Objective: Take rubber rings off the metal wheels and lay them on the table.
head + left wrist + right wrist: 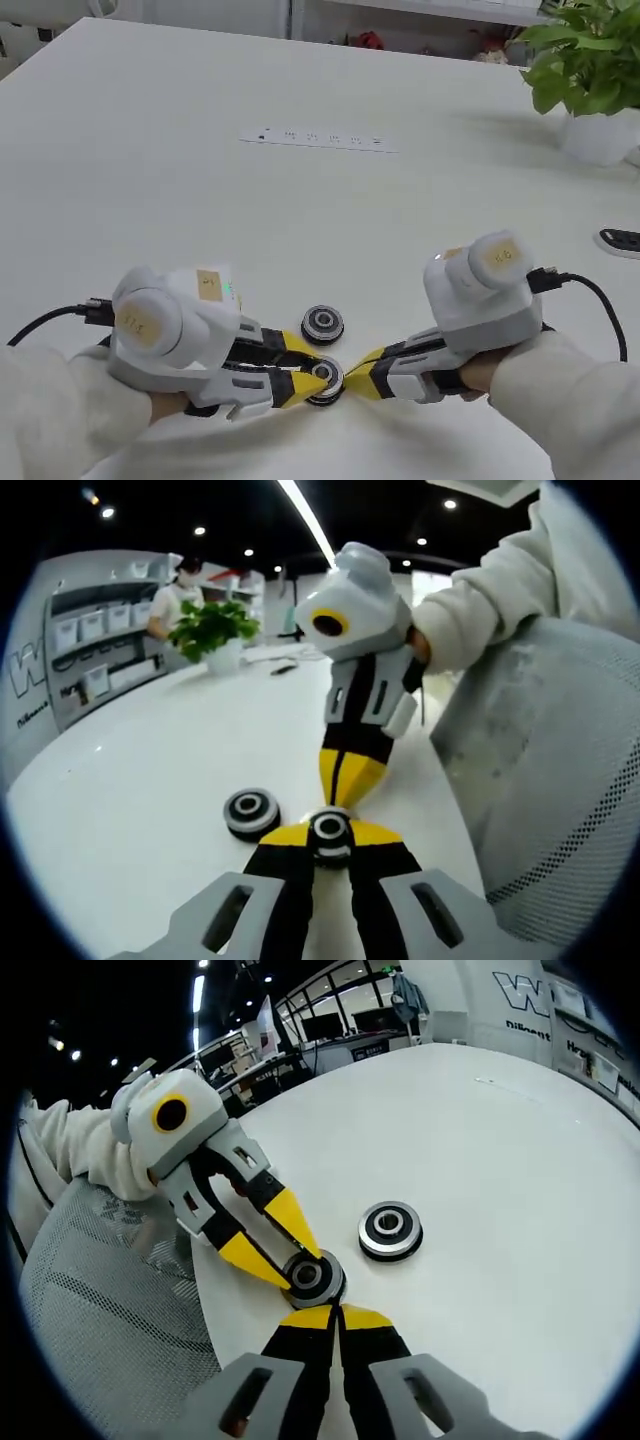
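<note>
The left gripper (330, 832) is clamped across a small metal wheel (326, 379), one yellow tip on either side of its rim. It holds the wheel low at the near edge of the white bench (300, 220), flat face up. The right gripper (338, 1317) comes in from the opposite side, nearly in line with the left, nose to nose. Its jaws are together, their tips touching the wheel's black rubber ring (337, 1282) at the rim. I cannot tell whether they have nipped a lip of rubber. The ring probably has to peel off along the axle, which points up, so the right gripper is the one placed to pull. A second ringed wheel (322, 323) lies flat on the bench just beyond, ring on.
</note>
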